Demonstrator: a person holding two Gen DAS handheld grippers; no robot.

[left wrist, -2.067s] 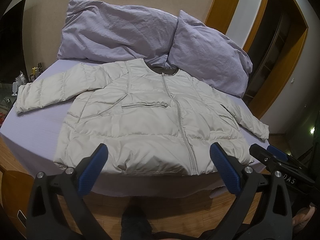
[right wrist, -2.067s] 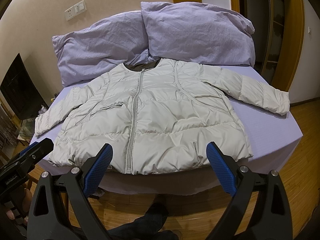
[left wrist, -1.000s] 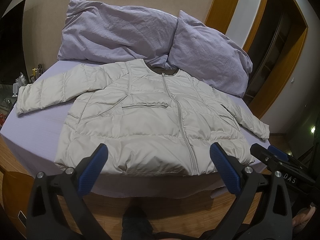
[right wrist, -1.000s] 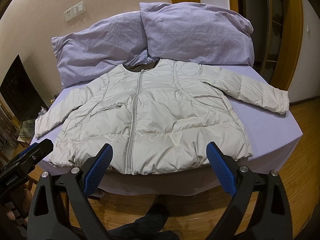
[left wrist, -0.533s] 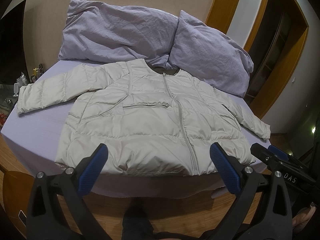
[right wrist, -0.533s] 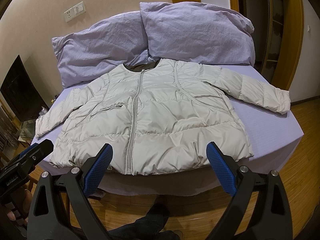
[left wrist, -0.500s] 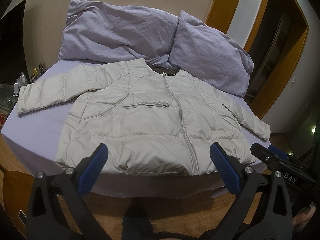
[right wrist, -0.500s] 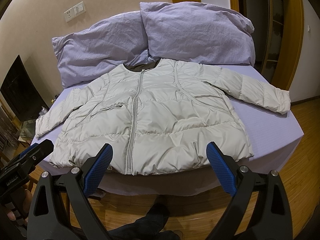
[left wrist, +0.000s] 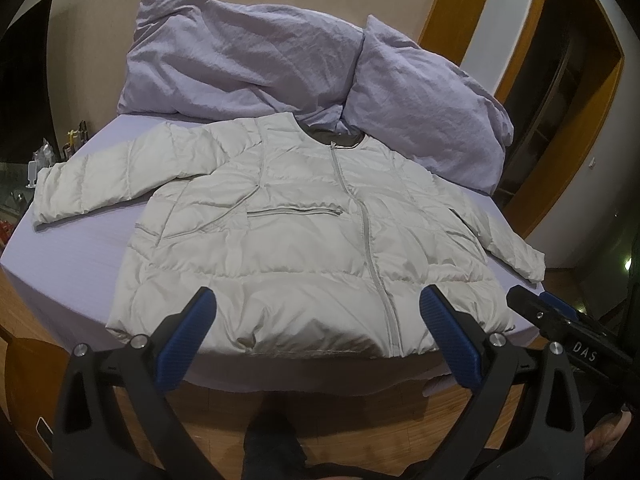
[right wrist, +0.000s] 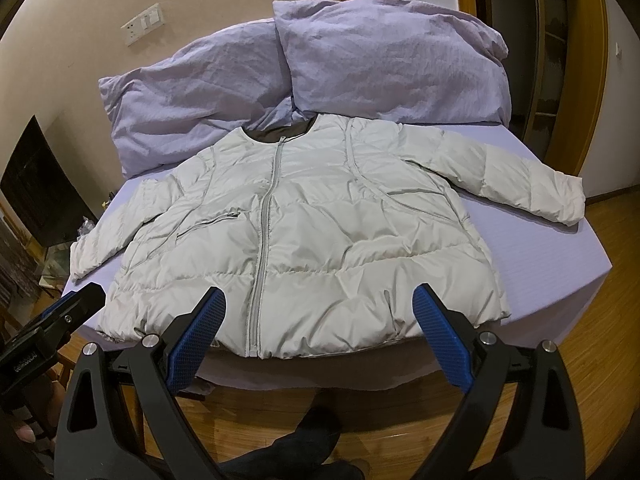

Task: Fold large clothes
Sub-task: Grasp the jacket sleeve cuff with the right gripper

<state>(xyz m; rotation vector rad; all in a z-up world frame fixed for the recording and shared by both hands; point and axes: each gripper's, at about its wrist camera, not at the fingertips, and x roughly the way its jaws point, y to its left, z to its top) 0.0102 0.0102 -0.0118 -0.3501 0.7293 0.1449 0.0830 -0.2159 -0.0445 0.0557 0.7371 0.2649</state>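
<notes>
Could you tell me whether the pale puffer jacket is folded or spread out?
Spread: the pale quilted puffer jacket lies flat, zipped, both sleeves out.

Dim warm indoor light, sharp, fisheye-warped edges

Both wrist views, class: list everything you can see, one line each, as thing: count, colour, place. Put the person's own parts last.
puffer jacket: one, pale grey-white, zipped, flat on the bed, sleeves spread.
pillows: two, lilac, against the wall behind the collar.
bed sheet: one, lilac, under the jacket.
wall socket: one, white, above the pillows.
floor: wood, around the bed.
door frame: orange-brown wood, right of the bed.
left gripper: one, black with blue pads, open, short of the hem.
right gripper: one, black with blue pads, open, short of the hem.
</notes>
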